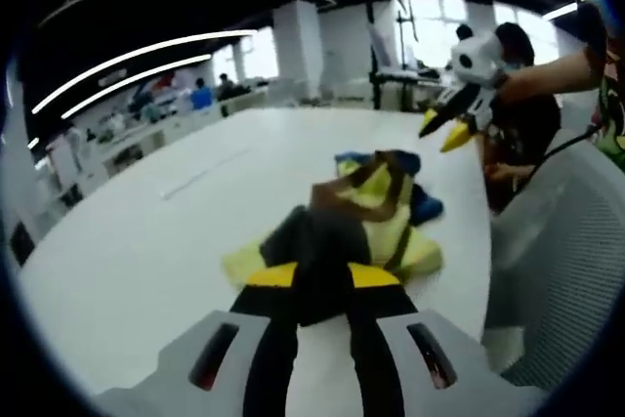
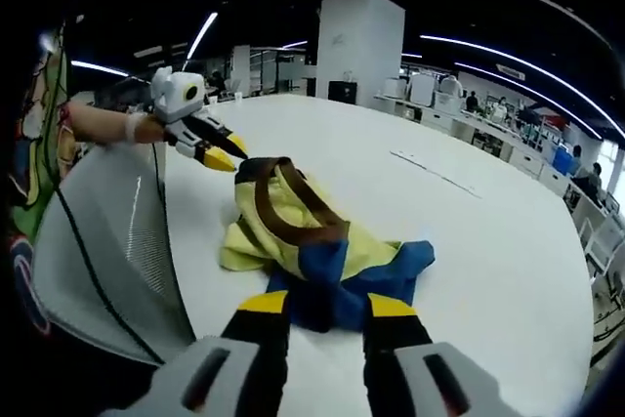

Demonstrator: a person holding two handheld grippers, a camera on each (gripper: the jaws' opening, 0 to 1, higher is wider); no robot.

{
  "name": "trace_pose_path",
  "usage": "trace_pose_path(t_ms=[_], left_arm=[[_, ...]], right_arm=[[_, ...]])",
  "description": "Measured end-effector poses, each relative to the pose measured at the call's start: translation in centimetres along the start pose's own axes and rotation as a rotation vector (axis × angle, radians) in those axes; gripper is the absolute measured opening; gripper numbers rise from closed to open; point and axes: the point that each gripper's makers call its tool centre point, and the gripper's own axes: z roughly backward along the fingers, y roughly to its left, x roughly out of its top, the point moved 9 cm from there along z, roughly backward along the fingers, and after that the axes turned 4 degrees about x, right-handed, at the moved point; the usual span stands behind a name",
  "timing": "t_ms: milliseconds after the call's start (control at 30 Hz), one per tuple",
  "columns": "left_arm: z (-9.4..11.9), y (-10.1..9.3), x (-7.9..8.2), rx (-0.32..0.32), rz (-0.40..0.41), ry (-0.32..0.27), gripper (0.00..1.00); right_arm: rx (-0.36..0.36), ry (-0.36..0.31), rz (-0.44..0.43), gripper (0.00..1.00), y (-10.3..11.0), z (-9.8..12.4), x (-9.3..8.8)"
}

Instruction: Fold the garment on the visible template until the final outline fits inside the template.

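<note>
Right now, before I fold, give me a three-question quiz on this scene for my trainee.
1. True or false: the garment lies spread flat on the table.
2. What lies between the right gripper's jaws? A blue cloth, B yellow cloth, C bare table.
3. Which gripper is by the brown band?
Key: 1 false, bunched. 2 A. 3 left gripper.

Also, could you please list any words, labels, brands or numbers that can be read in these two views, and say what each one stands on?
There is no readable text in either view.
The garment shows yellow, blue and brown panels, with no lettering.
The colourful print on the person's clothing at the edge of the right gripper view is too distorted to read.
The white table carries no legible marking.
</note>
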Motion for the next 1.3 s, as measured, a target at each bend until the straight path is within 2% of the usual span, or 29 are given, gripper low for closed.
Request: trace_pose_path(t_ms=[300, 600, 1067, 1300], left_arm=[[-0.3, 0.0, -0.1, 0.047, 0.014, 0.007, 0.08], [-0.4, -0.1, -0.8, 0.054, 0.032, 0.024, 0.07], [-0.9, -0.2, -1.2, 0.051, 0.040, 0.031, 0.06], [-0.8, -0.1, -1.4, 0.060, 0.055, 0.032, 0.04]], right_arm=[[-0.016, 0.036, 0.024, 0.19, 0.1, -1.0, -0.4], [-0.023, 0.078, 0.018, 0.11, -0.6, -2.9, -1.1], [-0.026, 0.101, 0.003, 0.02, -0.9, -3.0, -1.5], [-0.029, 0.098, 0.003, 0.03, -0.8, -3.1, -1.7]])
